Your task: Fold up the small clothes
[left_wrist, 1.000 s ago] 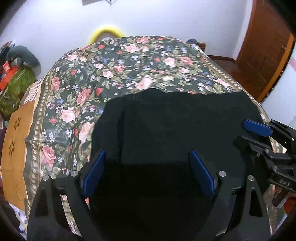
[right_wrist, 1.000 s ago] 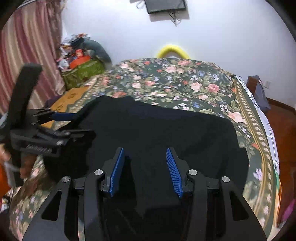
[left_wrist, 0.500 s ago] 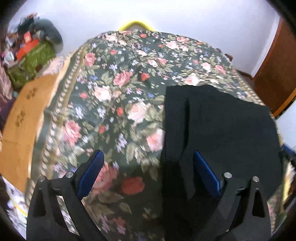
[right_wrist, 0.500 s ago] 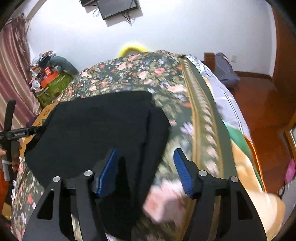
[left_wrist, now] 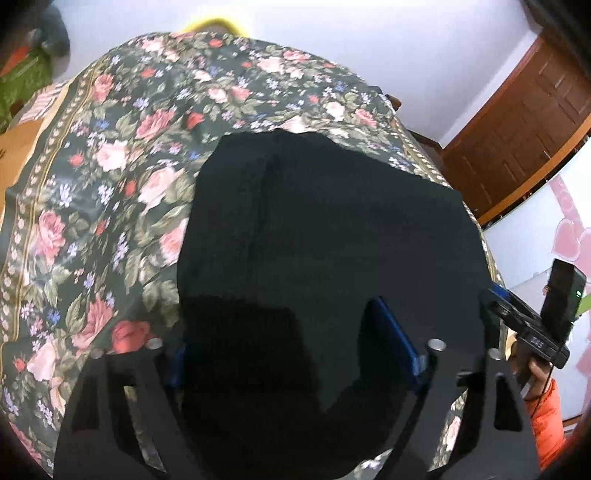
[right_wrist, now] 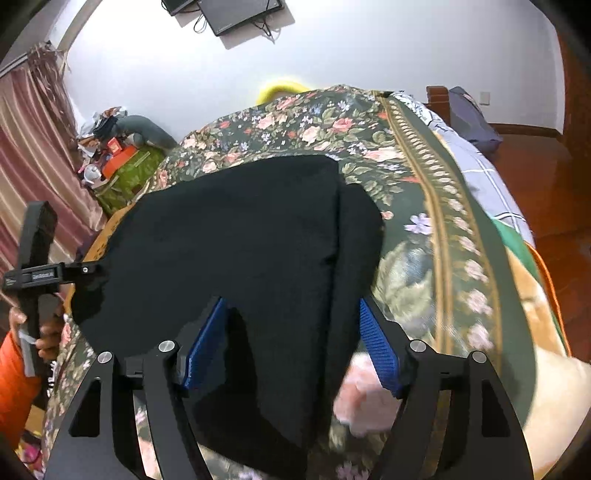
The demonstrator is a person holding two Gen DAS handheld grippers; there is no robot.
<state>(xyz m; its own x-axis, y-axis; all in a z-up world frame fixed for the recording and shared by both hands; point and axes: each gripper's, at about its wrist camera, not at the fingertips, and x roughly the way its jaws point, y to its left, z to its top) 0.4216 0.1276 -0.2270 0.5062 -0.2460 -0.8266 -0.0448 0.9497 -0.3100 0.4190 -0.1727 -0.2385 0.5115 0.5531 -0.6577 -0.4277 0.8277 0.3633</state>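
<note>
The left gripper (left_wrist: 291, 347) hangs nearest, its blue pads spread wide over the near edge of the black garment (left_wrist: 325, 229), gripping nothing. The right gripper (right_wrist: 291, 343) likewise stands apart, straddling the garment's right-hand fold. The garment lies on the floral bedspread (left_wrist: 122, 155), a lengthwise crease showing. Beyond, a yellow ring (right_wrist: 282, 85) peeks over the bed's far end beneath a wall-mounted monitor (right_wrist: 240, 13).

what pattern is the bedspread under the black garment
Dark green with pink and red roses, clearest in the left wrist view.
</note>
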